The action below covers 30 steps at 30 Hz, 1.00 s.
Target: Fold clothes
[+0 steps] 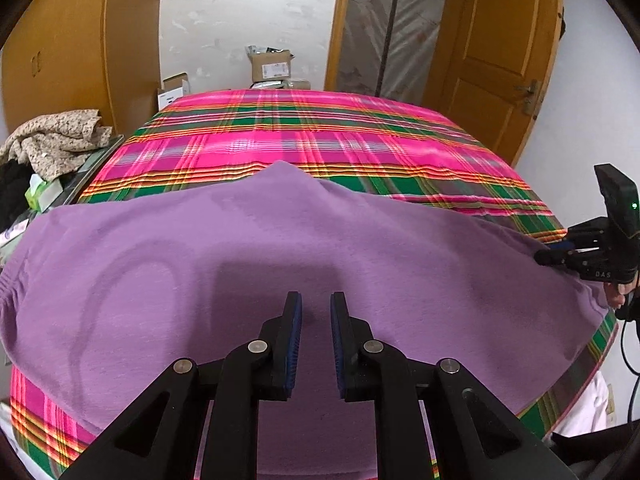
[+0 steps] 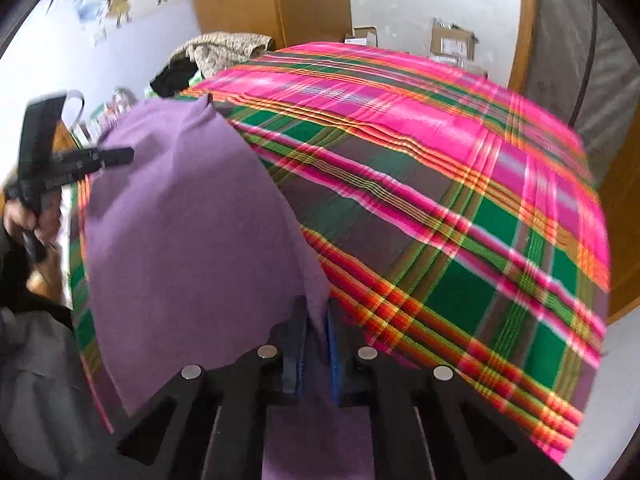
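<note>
In the left wrist view, our left gripper sits at bottom centre with its jaws parted by a narrow gap and nothing between the pads; it hovers over the purple garment. In the right wrist view, our right gripper at bottom centre is closed on an edge of the garment, and a fold of purple fabric hangs between its blue pads. The same gripper appears at the right edge of the left view, pinching the garment's right end.

The garment lies spread across the near half of the plaid bedspread, filling the lower middle of the left view. In the right view it rises toward the upper left, where the left gripper is over it.

Upper left of the left view holds a clothes pile; boxes stand beyond the bed, and a door fills the upper right.
</note>
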{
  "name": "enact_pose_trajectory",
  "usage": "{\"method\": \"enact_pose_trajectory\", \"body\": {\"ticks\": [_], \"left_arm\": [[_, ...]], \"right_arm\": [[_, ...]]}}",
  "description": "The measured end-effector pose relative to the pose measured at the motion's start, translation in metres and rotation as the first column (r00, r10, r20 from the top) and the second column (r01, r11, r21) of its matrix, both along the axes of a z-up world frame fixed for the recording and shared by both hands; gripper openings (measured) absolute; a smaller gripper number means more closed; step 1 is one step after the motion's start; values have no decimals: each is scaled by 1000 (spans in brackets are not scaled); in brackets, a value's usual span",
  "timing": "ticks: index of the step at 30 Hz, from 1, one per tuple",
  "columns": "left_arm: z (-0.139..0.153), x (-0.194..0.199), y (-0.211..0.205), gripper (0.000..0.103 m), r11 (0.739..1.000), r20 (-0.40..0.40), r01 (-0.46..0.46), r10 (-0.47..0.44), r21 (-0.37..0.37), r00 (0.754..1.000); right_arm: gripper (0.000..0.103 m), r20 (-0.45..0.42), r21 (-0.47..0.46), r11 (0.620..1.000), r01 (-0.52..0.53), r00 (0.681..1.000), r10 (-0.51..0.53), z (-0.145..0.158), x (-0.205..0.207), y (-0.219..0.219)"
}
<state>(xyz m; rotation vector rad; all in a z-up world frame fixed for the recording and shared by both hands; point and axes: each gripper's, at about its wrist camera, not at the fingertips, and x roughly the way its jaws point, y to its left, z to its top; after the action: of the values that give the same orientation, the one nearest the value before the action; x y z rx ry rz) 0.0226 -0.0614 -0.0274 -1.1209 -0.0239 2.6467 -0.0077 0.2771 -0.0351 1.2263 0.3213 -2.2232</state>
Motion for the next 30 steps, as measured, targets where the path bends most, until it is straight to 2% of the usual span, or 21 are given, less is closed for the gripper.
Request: {"method": "enact_pose_trajectory", "body": {"ticks": [4,8,11,14,17,21,22,27,30], "left_arm": [[2,-5,3,15,1000,0,-2,2,-10,1000],[7,-19,5,15,999,-10,-34,34,-31,999],[11,-31,5,15,996,-20,-73,72,-55,997],[10,-37,4,15,992,-15,-106,105,-75,994],[8,-38,6,15,990,-4,-111,111,-84,994],[4,-34,18,15,994,8,-69,70,-90,997],[3,-32,23,15,994,9,-55,56,-90,998],[1,-17,50,18,997,9,44,-44,-67,999],[2,-11,73,18,990,8,120,-120,-69,993]], "right_arm": [[7,-38,16,1000,13,999,-12,4,-1,2],[7,-74,3,999,36,997,-36,14,-19,5],[7,-72,-1,999,35,997,-35,16,-31,6],[8,-39,17,1000,25,999,-24,7,-34,3],[14,-34,2,999,49,998,-49,2,-27,8],[26,-59,-37,994,108,992,-110,12,-11,22],[26,-68,-45,990,131,989,-133,14,-6,27],[26,-96,-114,941,318,939,-329,25,20,72],[28,-78,-201,854,480,861,-502,30,43,117]]}}
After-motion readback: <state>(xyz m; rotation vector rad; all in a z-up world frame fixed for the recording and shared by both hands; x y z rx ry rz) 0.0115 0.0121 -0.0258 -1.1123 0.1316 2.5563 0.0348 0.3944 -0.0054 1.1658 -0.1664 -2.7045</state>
